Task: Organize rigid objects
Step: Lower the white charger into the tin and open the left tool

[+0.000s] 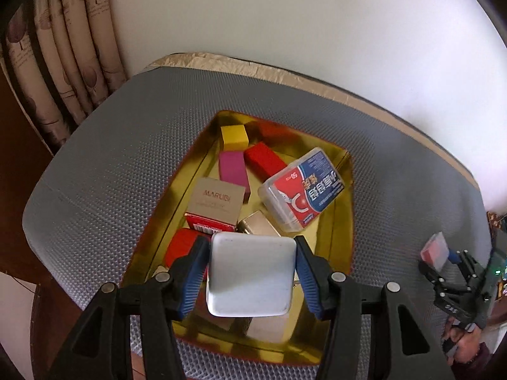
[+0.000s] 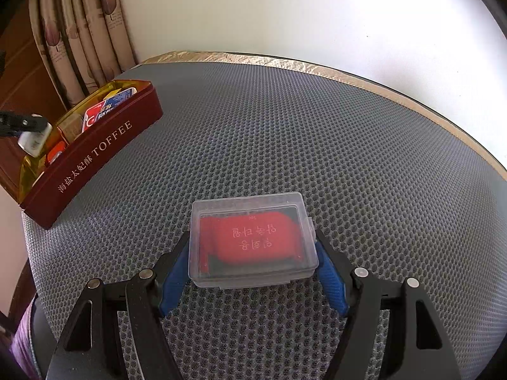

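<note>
My left gripper point(image 1: 252, 253) is shut on a white rounded box point(image 1: 250, 275) and holds it over the near end of the gold-lined toffee tin point(image 1: 343, 228). The tin holds a yellow block point(image 1: 234, 137), a red block point(image 1: 264, 161), a magenta block point(image 1: 234, 169), a beige carton point(image 1: 215, 201) and a clear floss case point(image 1: 302, 190). My right gripper point(image 2: 253, 253) is shut on a clear plastic case with a red insert point(image 2: 252, 243), low over the grey mat. The tin also shows at the far left in the right wrist view point(image 2: 95, 158).
A grey honeycomb mat point(image 2: 317, 145) covers the round table. A patterned curtain point(image 1: 63, 63) hangs at the back left and a white wall stands behind. The right gripper with its case shows at the right edge in the left wrist view point(image 1: 450, 262).
</note>
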